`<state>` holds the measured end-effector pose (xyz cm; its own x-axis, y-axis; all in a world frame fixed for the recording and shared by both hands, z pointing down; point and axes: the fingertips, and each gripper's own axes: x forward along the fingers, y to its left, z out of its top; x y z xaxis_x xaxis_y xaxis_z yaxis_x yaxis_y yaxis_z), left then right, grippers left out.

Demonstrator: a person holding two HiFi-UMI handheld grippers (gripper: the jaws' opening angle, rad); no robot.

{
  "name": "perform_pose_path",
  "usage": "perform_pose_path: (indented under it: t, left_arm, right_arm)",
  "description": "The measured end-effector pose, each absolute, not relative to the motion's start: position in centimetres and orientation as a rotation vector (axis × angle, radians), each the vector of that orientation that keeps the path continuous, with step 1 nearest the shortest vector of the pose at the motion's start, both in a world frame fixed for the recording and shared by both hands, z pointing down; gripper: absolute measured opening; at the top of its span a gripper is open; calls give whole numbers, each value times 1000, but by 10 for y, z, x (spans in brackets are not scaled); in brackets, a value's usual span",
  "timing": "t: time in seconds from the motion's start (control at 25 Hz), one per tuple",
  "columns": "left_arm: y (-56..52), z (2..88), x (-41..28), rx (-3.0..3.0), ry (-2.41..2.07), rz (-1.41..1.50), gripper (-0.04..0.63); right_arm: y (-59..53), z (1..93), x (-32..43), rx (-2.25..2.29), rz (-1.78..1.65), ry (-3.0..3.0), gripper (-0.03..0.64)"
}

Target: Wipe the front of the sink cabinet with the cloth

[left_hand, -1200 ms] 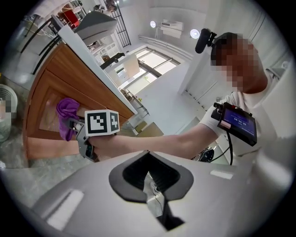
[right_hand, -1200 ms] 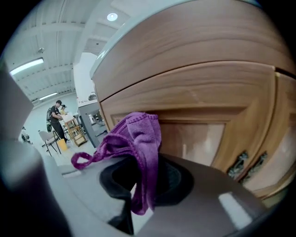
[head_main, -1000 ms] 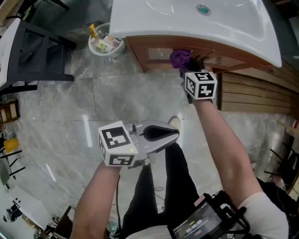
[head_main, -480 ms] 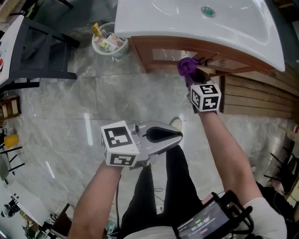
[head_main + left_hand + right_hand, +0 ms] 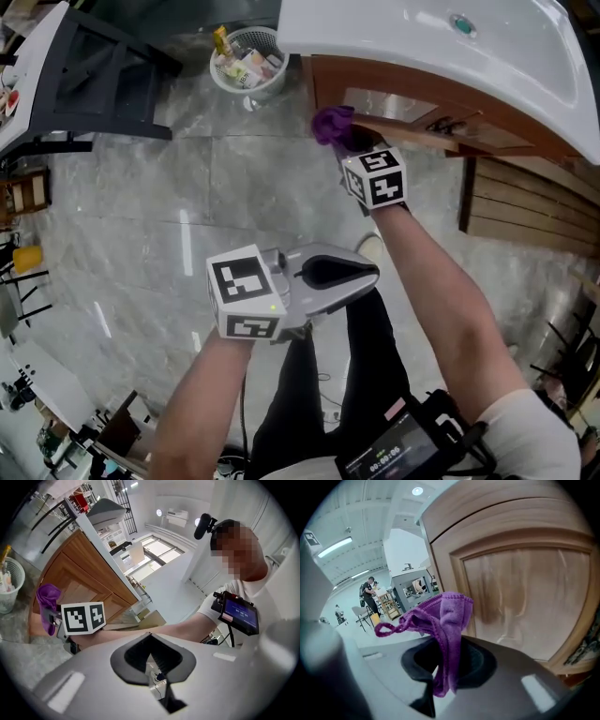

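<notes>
Right gripper [image 5: 447, 667] clamps a purple cloth [image 5: 445, 616] close to the wooden sink cabinet door [image 5: 525, 597], while the left gripper [image 5: 361, 274], jaws together and empty, hangs back.

Nothing legible; digits on the chest screen [image 5: 239, 614] are too small.

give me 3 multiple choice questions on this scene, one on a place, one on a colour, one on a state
1. Where is the wastebasket?
A on the floor beside the sink cabinet
B on top of the cabinet
C hanging from its door

2. What colour is the cloth?
A yellow
B purple
C white

3. How is the left gripper?
A wide open
B shut on the cloth
C shut, holding nothing

1 A: the head view shows it on the tiles at the cabinet's corner.
2 B: it is purple in every view.
3 C: its jaws meet with nothing between them; the right gripper holds the cloth.
</notes>
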<state>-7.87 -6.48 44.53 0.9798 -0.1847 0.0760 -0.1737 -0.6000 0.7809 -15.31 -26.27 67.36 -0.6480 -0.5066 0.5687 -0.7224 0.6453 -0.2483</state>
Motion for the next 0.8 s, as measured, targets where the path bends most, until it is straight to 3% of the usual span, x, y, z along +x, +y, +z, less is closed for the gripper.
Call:
perform_pose_path:
  t: [0.24, 0.8]
  left_arm:
    - [-63, 455, -87, 2219, -273, -35, 6]
    - [-70, 469, -54, 2222, -224, -14, 6]
  right_arm:
    - [-275, 702, -154, 966, 646, -2378, 75]
    - [-299, 748, -1, 1323, 795, -2147, 75]
